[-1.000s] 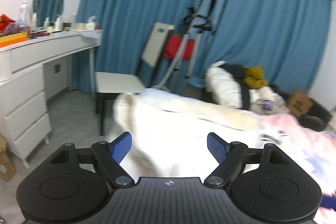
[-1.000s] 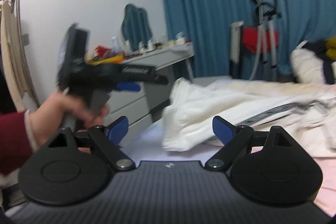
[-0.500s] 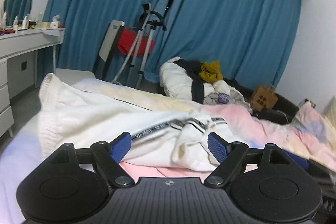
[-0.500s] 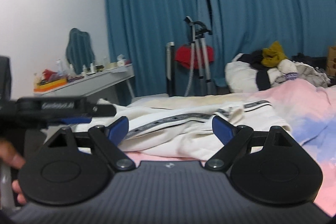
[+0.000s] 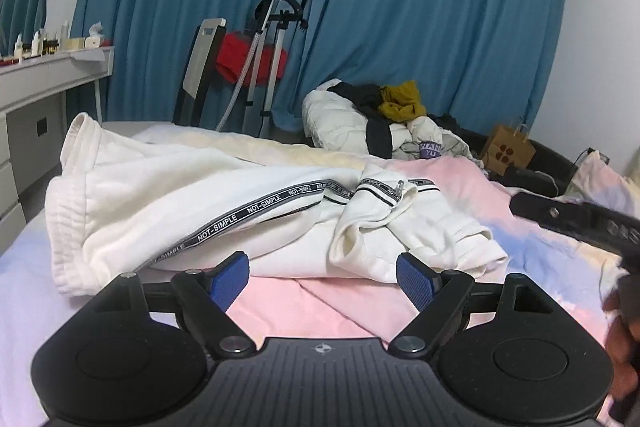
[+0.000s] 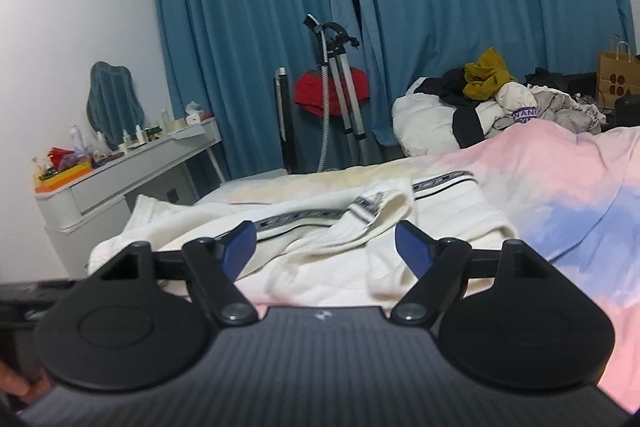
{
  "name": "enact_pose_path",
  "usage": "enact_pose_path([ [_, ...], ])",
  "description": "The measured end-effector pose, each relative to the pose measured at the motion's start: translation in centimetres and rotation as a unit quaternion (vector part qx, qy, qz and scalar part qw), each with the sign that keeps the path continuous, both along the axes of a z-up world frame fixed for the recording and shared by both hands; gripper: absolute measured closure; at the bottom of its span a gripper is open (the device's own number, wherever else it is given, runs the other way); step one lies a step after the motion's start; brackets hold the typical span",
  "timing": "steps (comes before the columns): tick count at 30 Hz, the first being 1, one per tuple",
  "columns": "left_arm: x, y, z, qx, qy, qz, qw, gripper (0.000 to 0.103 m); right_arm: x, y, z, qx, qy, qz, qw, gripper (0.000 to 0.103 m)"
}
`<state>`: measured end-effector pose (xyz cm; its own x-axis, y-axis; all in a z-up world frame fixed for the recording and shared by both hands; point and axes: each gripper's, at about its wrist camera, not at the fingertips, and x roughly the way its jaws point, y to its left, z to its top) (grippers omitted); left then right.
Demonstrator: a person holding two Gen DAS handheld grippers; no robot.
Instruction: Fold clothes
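White sweatpants (image 5: 208,203) with a grey "NOT-SIMPLE" side stripe lie crumpled on the pink and blue bedsheet (image 5: 332,303). The waistband is at the left, the legs bunched at the right. My left gripper (image 5: 323,277) is open and empty, just short of the pants' near edge. In the right wrist view the same pants (image 6: 320,239) lie ahead, and my right gripper (image 6: 325,241) is open and empty just before them. The right gripper's body (image 5: 576,219) shows at the right edge of the left wrist view.
A pile of other clothes (image 5: 380,123) lies at the far end of the bed. A white dressing table (image 6: 132,183) stands at the left. A garment steamer (image 6: 340,87) and a chair (image 5: 200,75) stand before blue curtains. A paper bag (image 5: 508,151) sits at the far right.
Both grippers swung from the bed's left end toward its middle and pulled back. The pants, close and blurred before, now lie in full view on the sheet. Both stayed open.
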<state>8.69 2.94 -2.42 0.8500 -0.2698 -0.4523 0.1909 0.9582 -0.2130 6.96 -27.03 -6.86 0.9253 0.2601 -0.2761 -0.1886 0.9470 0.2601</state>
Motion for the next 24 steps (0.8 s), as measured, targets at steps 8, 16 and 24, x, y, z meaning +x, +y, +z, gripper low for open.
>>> enact_pose_path([
  [8, 0.2, 1.2, -0.6, -0.026, 0.008, 0.009, 0.9996, 0.020, 10.7, -7.3, -5.3, 0.106, 0.119, -0.029, 0.987, 0.024],
  [16, 2.8, 0.1, -2.8, -0.010, 0.033, -0.005, 0.9994, 0.020, 14.2, -6.8, -9.5, 0.086, 0.147, 0.030, 0.985, 0.027],
  [24, 3.3, -0.5, -3.8, -0.010, 0.040, -0.015, 0.9990, 0.020, 14.7, -2.9, -9.6, -0.007, 0.140, 0.034, 0.989, 0.089],
])
